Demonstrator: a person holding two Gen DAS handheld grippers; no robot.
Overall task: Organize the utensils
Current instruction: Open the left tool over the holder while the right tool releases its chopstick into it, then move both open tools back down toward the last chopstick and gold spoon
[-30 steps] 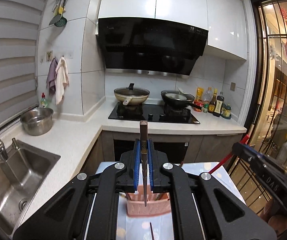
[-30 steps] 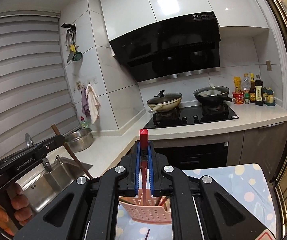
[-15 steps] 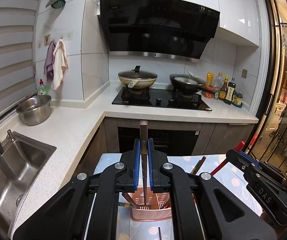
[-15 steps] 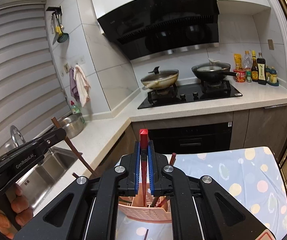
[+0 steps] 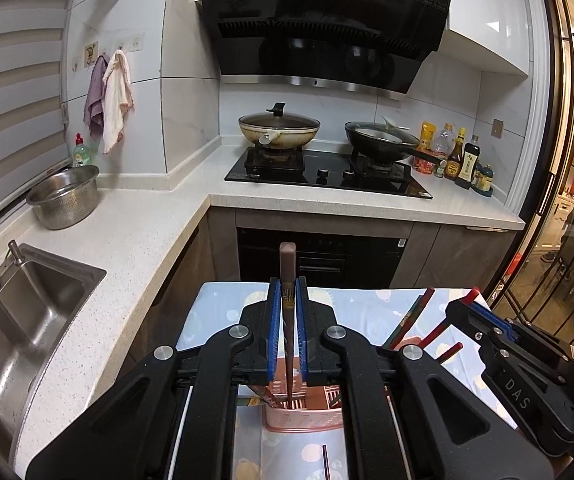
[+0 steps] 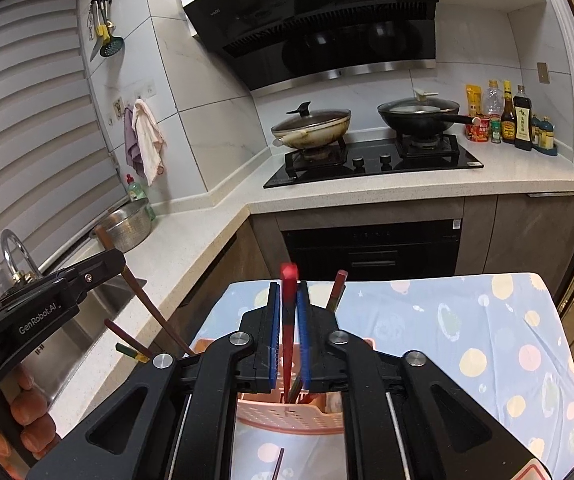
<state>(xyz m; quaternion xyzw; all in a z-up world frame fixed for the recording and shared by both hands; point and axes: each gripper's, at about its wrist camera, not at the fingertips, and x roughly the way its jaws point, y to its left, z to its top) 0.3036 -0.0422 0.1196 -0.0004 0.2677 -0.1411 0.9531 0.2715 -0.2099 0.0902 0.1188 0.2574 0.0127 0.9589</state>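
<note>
1. Table (image 6: pixel 467 320): it is covered by a dotted cloth. The pink basket (image 6: pixel 287 414) stands on it, directly below both grippers. Several chopsticks already lean inside the basket.
2. Pink basket: perforated plastic, judged light and easy to tip or slide if a stick pushes on its wall. Gripper bodies hide most of it in both views, so its compartments cannot be told apart.
3. Left gripper (image 5: pixel 288 332): the blue pads are closed on the brown chopstick (image 5: pixel 287 264), near upright, lower end pointing into the basket.
4. Right gripper (image 6: pixel 289 332): narrow, clamping the red chopstick (image 6: pixel 289 276), also near upright above the basket. The lower part is blurred.
5. Chopsticks: judged stiff, thin, light and smooth. They can pivot or slip between flat pads. Grip the thick upper part, as here, leaving the taper free to enter.
6. Whether either tip touches the basket floor cannot be told.
7. A loose stick (image 5: pixel 325 460) lies on the cloth nearer the camera, cut off by the frame edge.
</note>
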